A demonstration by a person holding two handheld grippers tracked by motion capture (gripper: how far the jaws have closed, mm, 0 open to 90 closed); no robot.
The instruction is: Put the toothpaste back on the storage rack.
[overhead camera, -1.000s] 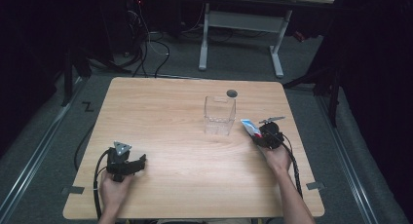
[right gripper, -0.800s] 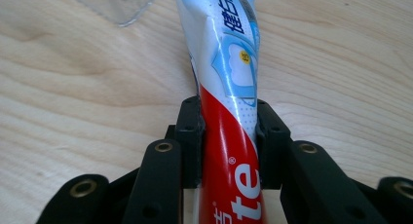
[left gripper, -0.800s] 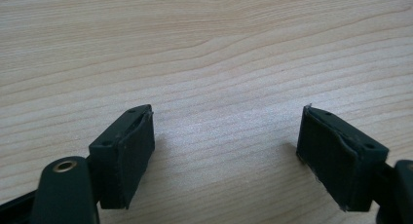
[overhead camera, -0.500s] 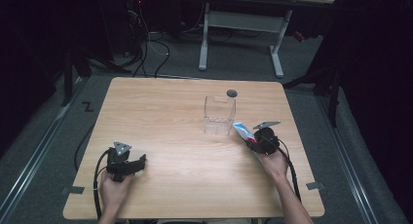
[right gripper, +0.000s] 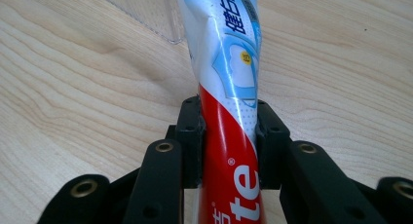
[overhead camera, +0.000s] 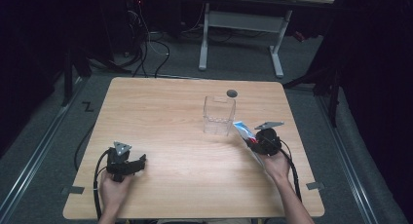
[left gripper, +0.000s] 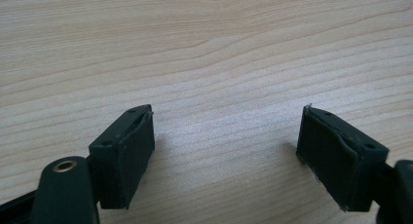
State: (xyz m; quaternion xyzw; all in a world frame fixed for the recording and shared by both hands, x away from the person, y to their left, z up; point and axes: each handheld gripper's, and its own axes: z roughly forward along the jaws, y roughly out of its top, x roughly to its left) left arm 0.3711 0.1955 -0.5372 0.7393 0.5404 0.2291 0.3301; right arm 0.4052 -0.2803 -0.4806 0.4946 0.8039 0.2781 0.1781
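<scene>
Two fingers of the right gripper [right gripper: 228,136] pinch a toothpaste tube [right gripper: 225,73]; its floppy end could snag the clear container's [overhead camera: 218,116] rim. Left gripper [left gripper: 226,151] fingers spread.

The right tongs [right gripper: 228,136] pinch a toothpaste tube [right gripper: 226,83] at its red part, both pads pressing its sides. Beyond them, a clear box [right gripper: 146,14] stands on the desk [right gripper: 73,87].

Toothpaste tube [right gripper: 229,87] cut off top & bottom; box [right gripper: 146,14] cropped.
</scene>
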